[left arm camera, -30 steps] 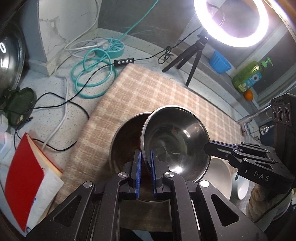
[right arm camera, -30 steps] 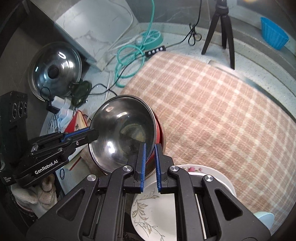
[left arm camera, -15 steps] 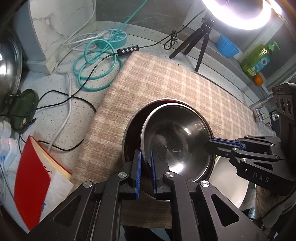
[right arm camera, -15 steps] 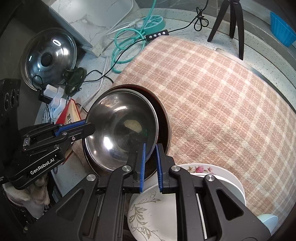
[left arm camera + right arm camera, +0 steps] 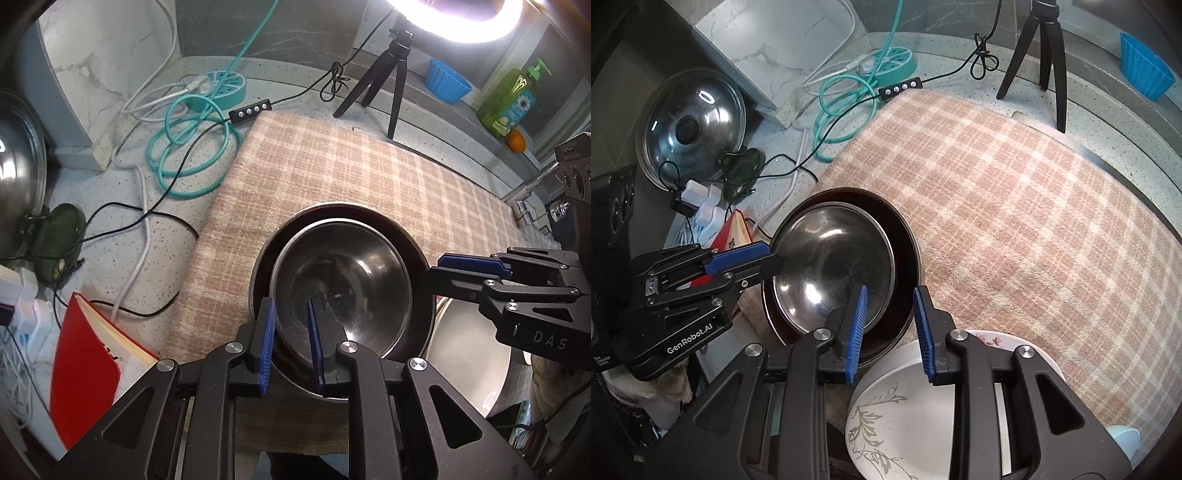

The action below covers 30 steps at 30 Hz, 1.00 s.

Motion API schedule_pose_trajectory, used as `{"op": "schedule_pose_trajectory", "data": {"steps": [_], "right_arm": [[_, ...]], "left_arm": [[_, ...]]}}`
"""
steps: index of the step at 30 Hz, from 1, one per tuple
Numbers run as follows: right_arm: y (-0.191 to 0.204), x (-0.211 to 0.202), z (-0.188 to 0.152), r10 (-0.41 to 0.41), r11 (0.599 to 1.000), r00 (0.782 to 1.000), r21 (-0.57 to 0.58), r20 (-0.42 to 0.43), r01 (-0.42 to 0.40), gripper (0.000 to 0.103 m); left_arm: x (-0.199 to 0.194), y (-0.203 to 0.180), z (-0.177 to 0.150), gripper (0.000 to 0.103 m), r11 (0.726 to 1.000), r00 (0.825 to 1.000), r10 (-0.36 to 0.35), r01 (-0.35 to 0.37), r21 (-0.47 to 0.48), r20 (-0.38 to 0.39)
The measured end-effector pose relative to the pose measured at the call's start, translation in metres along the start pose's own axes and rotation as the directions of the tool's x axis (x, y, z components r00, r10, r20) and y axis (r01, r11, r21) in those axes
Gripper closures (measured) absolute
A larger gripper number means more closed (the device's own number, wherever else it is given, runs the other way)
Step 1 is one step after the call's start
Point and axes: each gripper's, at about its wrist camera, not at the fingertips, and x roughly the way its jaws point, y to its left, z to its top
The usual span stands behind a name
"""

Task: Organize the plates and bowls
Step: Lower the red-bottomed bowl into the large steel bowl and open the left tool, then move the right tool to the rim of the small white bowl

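Observation:
A steel bowl point(image 5: 341, 280) sits nested inside a larger dark-red bowl point(image 5: 421, 254) on the plaid cloth point(image 5: 351, 162). My left gripper point(image 5: 290, 347) is open, its jaws astride the near rims. My right gripper point(image 5: 892, 332) is open, astride the bowls' right rims point(image 5: 905, 258); the steel bowl point(image 5: 831, 266) shows there too. A white floral plate point(image 5: 905, 406) lies right below the right gripper.
A tripod point(image 5: 388, 74) with ring light stands at the cloth's far edge. Teal and black cables point(image 5: 184, 147) lie left of the cloth. A red book point(image 5: 85, 369) and pot lid point(image 5: 690, 125) are at the left. Blue cup point(image 5: 447, 85) and soap bottle point(image 5: 511, 99) stand at the back right.
Both grippers lowered the steel bowl into the red bowl and then opened, letting go of its rim. The bowl went from tilted to sitting level.

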Motion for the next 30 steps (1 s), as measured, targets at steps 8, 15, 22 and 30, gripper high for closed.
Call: {"op": "schedule_pose_trajectory", "data": {"steps": [8, 15, 22, 30], "right_arm": [[-0.007, -0.018, -0.007, 0.002, 1.000, 0.999, 0.028, 0.040, -0.003, 0.076], [-0.027, -0.049, -0.028, -0.019, 0.998, 0.995, 0.068, 0.100, 0.012, 0.062], [-0.057, -0.081, -0.054, -0.059, 0.992, 0.989, 0.117, 0.139, 0.043, 0.062], [-0.101, -0.110, -0.086, -0.110, 0.974, 0.981, 0.212, 0.159, 0.075, 0.061]], "left_arm": [[-0.011, -0.004, 0.002, 0.087, 1.000, 0.999, -0.009, 0.009, 0.005, 0.038], [-0.019, -0.022, 0.001, 0.087, 0.998, 0.996, -0.063, 0.062, 0.024, 0.062], [-0.019, -0.062, -0.008, 0.087, 0.987, 0.988, -0.142, 0.138, 0.080, 0.054], [-0.015, -0.108, -0.021, 0.087, 0.967, 0.974, -0.224, 0.219, 0.130, 0.025]]}}
